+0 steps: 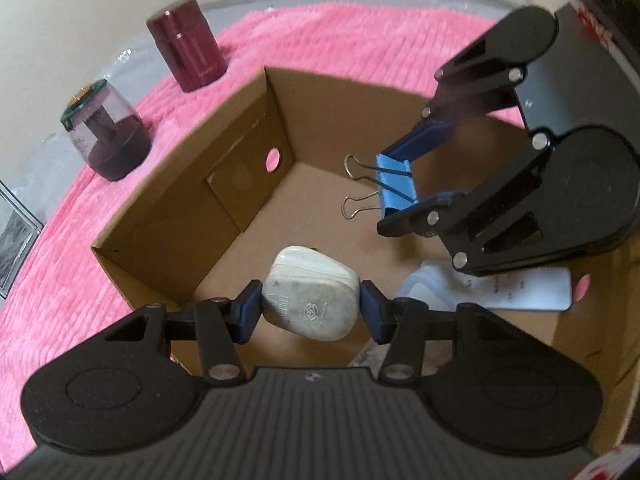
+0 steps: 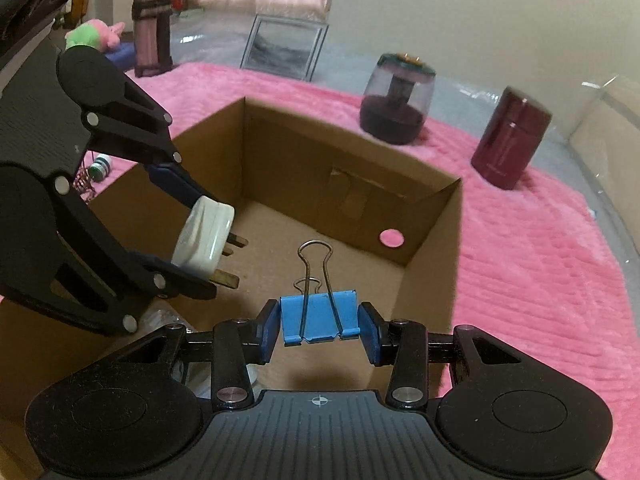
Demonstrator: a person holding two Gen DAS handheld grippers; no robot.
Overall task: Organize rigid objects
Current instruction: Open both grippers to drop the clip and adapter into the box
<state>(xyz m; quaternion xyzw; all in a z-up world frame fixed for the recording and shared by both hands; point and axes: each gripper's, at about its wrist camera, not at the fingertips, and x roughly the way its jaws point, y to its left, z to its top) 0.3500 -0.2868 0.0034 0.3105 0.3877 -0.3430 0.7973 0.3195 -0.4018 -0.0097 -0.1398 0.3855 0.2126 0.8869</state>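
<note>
My left gripper (image 1: pixel 310 306) is shut on a white plug adapter (image 1: pixel 310 292), holding it above the inside of an open cardboard box (image 1: pixel 188 216). The right wrist view shows that adapter (image 2: pixel 204 240) from the side, with its metal prongs pointing into the box (image 2: pixel 432 248). My right gripper (image 2: pixel 318 326) is shut on a blue binder clip (image 2: pixel 318 316) with its wire handles pointing forward, also over the box. In the left wrist view the clip (image 1: pixel 394 186) hangs between the right gripper (image 1: pixel 402 188) blue pads at the upper right.
The box sits on a pink fuzzy mat (image 2: pixel 540 260). A dark red canister (image 1: pixel 186 56) and a domed purple sharpener (image 1: pixel 106 136) stand on the mat beyond the box. White items (image 1: pixel 520 288) lie in the box's near corner. A framed picture (image 2: pixel 282 46) leans further back.
</note>
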